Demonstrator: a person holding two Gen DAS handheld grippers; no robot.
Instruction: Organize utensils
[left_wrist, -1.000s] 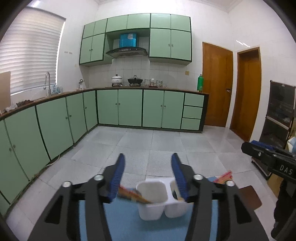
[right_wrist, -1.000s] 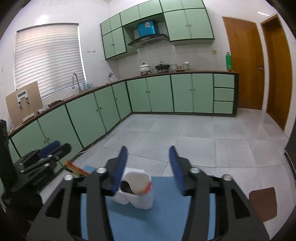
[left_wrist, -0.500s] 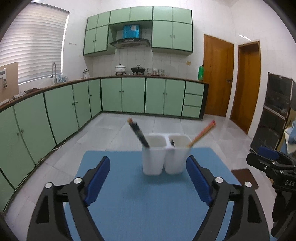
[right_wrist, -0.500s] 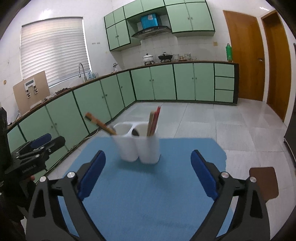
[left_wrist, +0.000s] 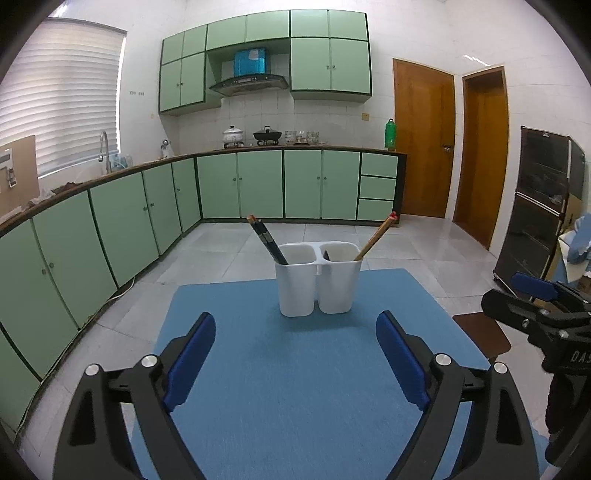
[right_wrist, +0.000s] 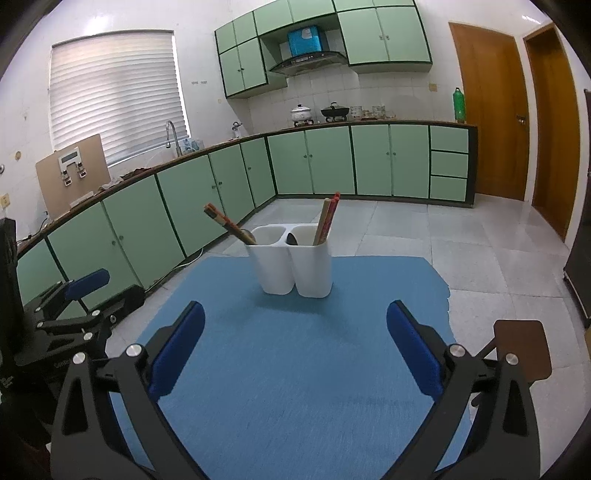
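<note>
Nearest me, my left hand-held gripper and right hand-held gripper are both opening, jaws apart, nothing between them. Beyond lies the blue mat on the table. Further on the mat stands the white holder, 2 cups, chopsticks leaning out. It looks light, stiff, tippy; I'd grip the chopsticks mid-shaft.

Both views bright, evenly lit. Daylight enters through the blinds at upper left. Ceiling-light glare on the floor at right. Soft shadows only. Strong fisheye bending, dark vignette at corners. Focus sharp.
</note>
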